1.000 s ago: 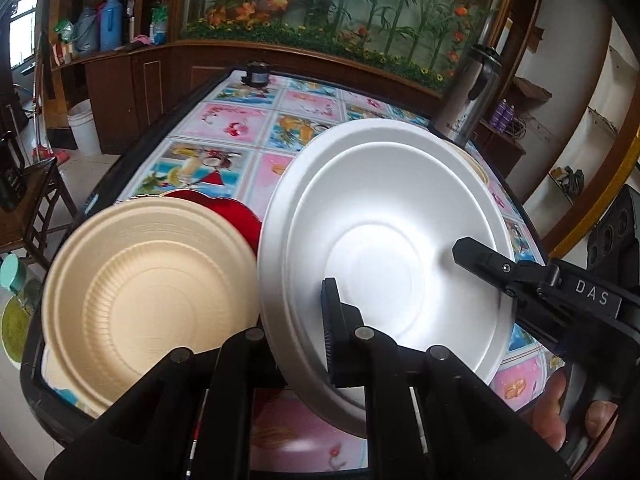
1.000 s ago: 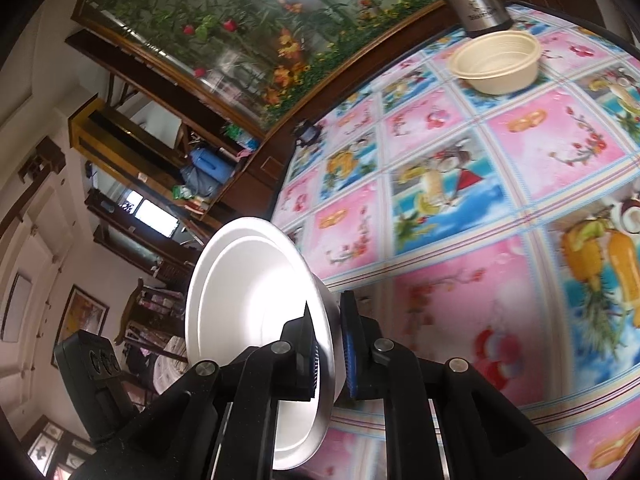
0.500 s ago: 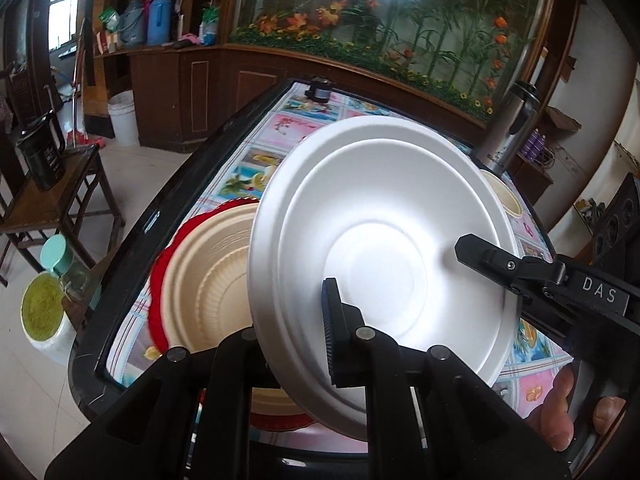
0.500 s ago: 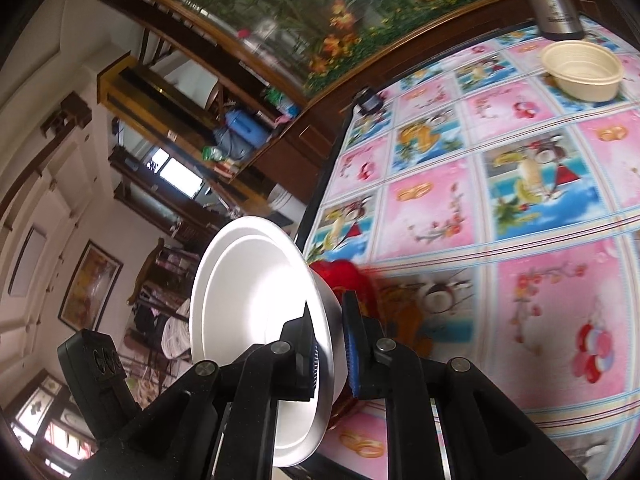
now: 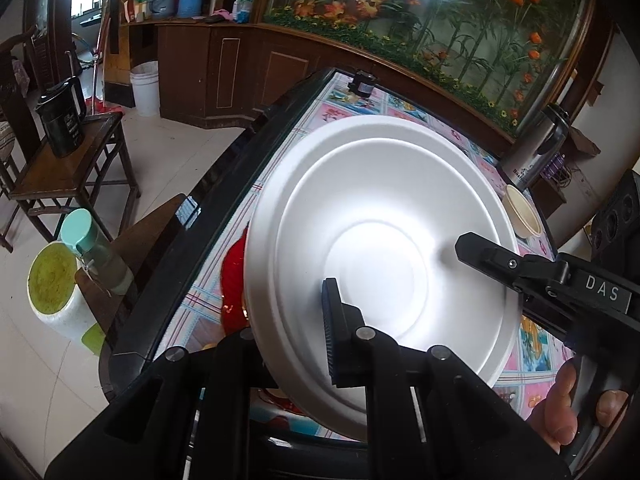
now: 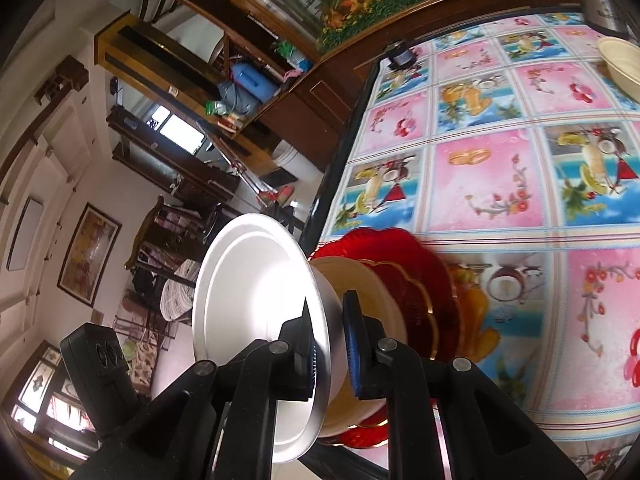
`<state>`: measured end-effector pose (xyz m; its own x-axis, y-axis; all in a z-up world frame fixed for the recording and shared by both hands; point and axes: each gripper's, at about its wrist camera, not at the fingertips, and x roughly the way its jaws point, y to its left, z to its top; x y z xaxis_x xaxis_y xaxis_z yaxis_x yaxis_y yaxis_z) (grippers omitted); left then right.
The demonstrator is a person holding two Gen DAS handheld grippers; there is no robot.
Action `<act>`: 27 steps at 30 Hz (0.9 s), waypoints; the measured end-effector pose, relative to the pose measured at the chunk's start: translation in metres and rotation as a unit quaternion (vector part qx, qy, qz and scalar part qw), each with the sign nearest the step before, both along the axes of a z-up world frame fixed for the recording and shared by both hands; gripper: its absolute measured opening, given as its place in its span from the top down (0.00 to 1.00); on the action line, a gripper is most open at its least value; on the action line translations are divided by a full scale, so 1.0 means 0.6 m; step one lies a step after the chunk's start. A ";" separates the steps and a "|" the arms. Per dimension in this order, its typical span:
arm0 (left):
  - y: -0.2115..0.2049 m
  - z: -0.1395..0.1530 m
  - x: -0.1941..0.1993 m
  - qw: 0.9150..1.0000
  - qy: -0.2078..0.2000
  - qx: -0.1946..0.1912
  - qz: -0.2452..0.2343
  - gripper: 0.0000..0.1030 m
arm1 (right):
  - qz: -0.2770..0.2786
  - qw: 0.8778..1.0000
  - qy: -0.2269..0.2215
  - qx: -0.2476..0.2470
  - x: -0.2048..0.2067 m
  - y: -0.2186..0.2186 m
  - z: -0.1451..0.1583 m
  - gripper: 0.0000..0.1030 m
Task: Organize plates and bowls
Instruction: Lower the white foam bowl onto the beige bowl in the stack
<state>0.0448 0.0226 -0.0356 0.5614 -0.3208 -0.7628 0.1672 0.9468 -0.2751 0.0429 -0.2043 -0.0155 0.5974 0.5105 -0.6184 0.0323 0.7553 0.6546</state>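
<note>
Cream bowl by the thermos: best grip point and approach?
Pinch the cream bowl at its rim, one finger inside and one outside, coming from above on the open-table side. It sits upright, mouth up, with a thin lip; the thermos stands close behind, so that side looks blocked.

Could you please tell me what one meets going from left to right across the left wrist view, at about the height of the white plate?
Green-topped white container → teal-capped bottle → black table edge → red plate → white plate → right gripper.
</note>
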 end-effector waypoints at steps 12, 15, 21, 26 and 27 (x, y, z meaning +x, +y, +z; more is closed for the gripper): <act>-0.005 -0.017 0.012 0.999 0.043 -0.014 -0.021 0.89 | 0.000 1.000 0.023 0.002 0.015 0.009 -0.017 0.85; -0.003 -0.012 0.013 0.999 0.044 -0.014 -0.024 0.89 | -0.002 1.000 0.021 0.002 0.014 0.007 -0.014 0.85; -0.001 -0.006 0.012 0.997 0.057 -0.034 -0.043 0.88 | -0.005 1.000 0.024 0.007 0.014 -0.003 -0.008 0.85; -0.010 -0.006 0.007 0.997 0.059 -0.014 -0.057 0.87 | -0.004 1.000 0.031 -0.001 0.014 -0.004 0.002 0.86; -0.009 -0.008 0.007 0.996 0.064 -0.017 -0.058 0.87 | -0.003 0.999 0.032 -0.004 0.015 -0.004 0.004 0.86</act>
<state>0.0493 0.0171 -0.0402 0.4186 -0.4047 -0.8130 0.2360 0.9129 -0.3330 0.0518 -0.2065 -0.0134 0.5598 0.5027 -0.6587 0.0773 0.7598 0.6455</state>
